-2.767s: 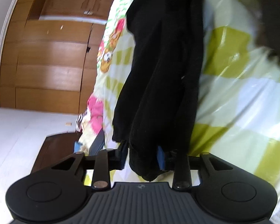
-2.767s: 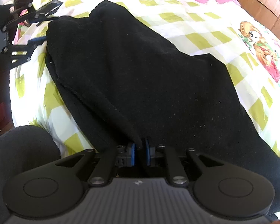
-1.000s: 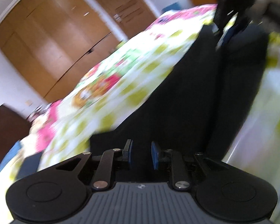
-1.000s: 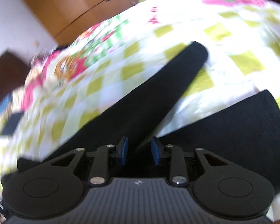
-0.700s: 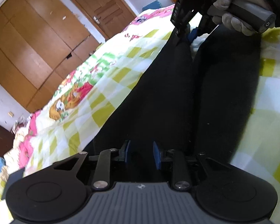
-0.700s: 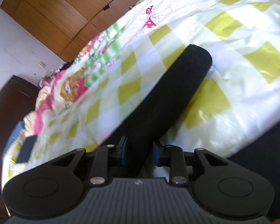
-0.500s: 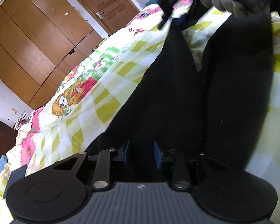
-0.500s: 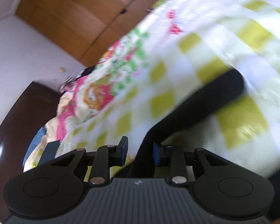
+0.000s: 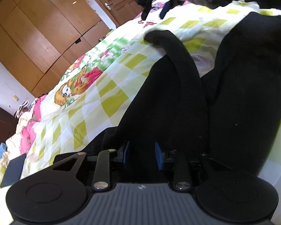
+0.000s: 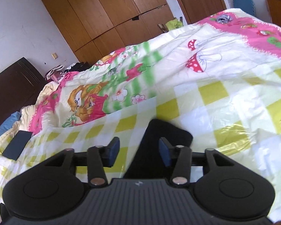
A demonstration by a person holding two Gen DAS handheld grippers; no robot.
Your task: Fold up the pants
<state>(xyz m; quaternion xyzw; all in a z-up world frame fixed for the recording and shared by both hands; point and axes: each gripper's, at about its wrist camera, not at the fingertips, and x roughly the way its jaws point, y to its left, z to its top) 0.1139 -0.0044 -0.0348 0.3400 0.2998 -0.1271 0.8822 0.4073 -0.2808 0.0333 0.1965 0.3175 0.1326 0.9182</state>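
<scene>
Left wrist: 1 pants, 2 grippers, both w/ fingers apart.

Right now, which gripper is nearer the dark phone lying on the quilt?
Left. The left gripper sits low beside the phone; the right gripper hangs farther along the quilt.
</scene>
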